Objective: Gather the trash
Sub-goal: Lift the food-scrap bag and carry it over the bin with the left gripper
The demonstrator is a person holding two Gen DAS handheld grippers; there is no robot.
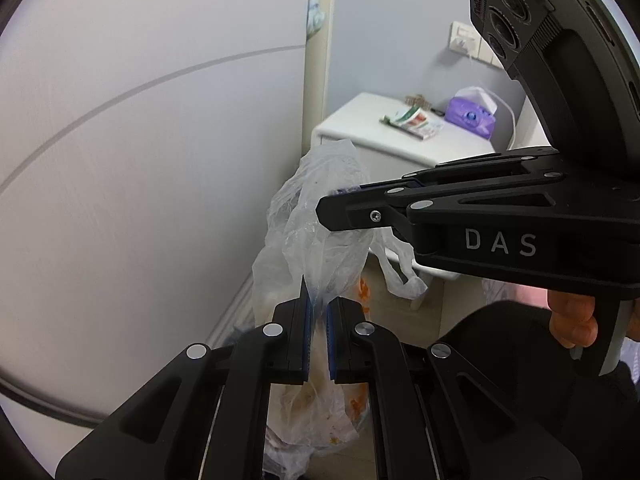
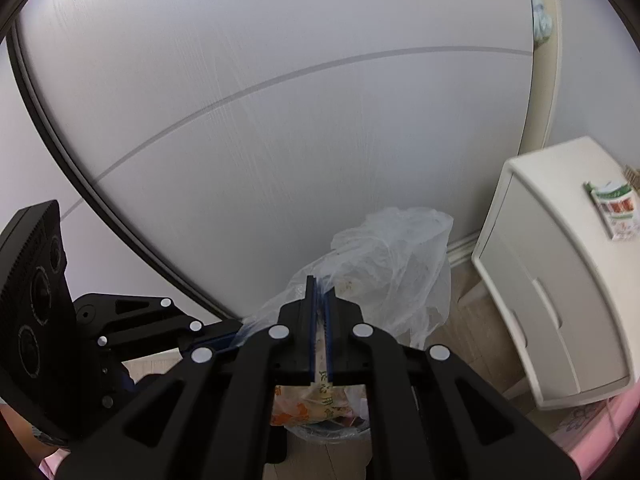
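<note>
Left claw [image 1: 318, 312]: clamped on a gathered fold of the clear trash bag [image 1: 320, 216], film pinched between the blue pads.
Right claw [image 2: 320, 300]: closed on another part of the same bag's rim.
Bag position: held up between both claws, above the floor, near the white nightstand [image 2: 560, 280].
Contents: orange wrappers and paper are seen through the film.
Handling: thin, soft, slippery film is judged easily torn; light load.
Hold point: bunched rim or handles are favoured.
</note>
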